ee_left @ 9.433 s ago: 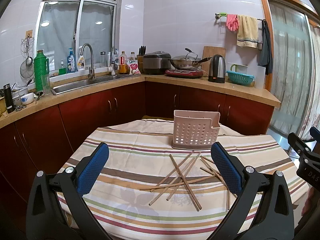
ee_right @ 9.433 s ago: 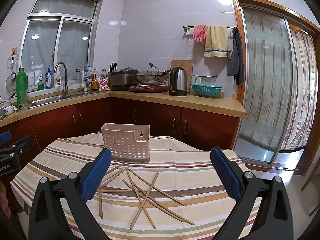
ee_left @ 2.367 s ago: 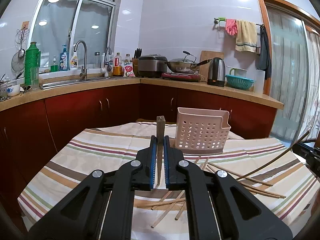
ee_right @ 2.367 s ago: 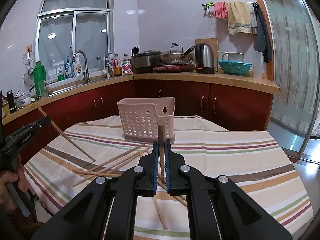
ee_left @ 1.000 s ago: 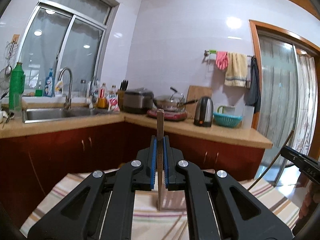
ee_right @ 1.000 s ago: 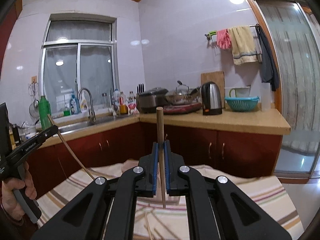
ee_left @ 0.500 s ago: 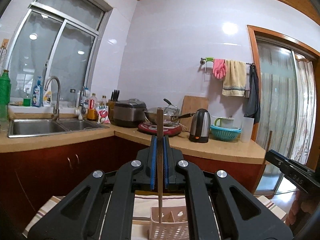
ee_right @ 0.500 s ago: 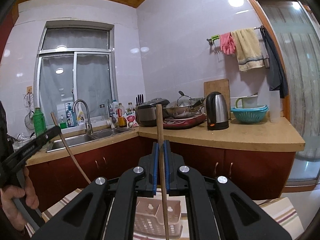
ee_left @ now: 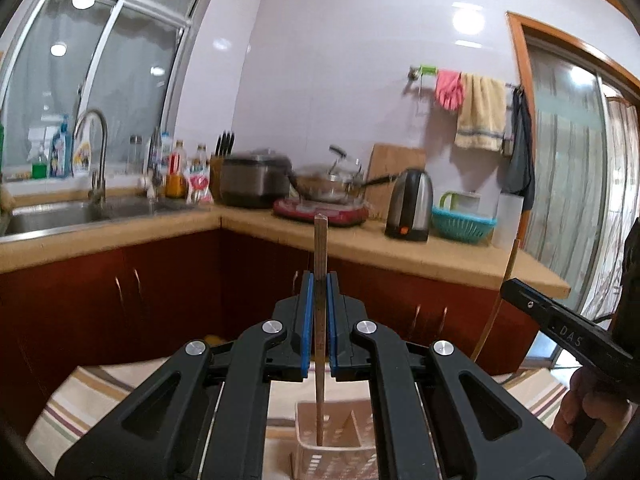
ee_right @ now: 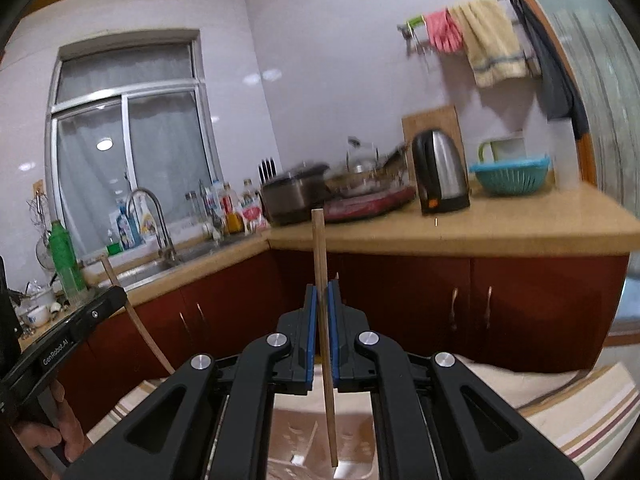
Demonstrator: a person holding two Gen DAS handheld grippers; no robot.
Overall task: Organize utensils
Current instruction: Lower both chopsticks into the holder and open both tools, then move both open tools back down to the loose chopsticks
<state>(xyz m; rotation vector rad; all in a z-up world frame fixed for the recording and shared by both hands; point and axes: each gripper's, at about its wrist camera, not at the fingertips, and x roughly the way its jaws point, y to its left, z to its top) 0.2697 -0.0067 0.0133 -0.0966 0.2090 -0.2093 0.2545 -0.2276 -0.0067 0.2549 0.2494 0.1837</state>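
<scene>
While both grippers hover over the perforated caddy (ee_left: 334,454), each pinches one wooden chopstick upright. Left gripper (ee_left: 319,296) is clamped on the left chopstick (ee_left: 320,344), whose tip looks inside the caddy; right gripper (ee_right: 322,304) is clamped on the right chopstick (ee_right: 326,352), slightly tilted over the same caddy (blurred). Sticks look light, stiff and smooth, so a mid-shaft pinch suits them and slip is the risk.

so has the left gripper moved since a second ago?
Yes. The left gripper, shut on a chopstick, came forward: the kettle looms larger and the holder now sits under the chopstick's tip.
</scene>
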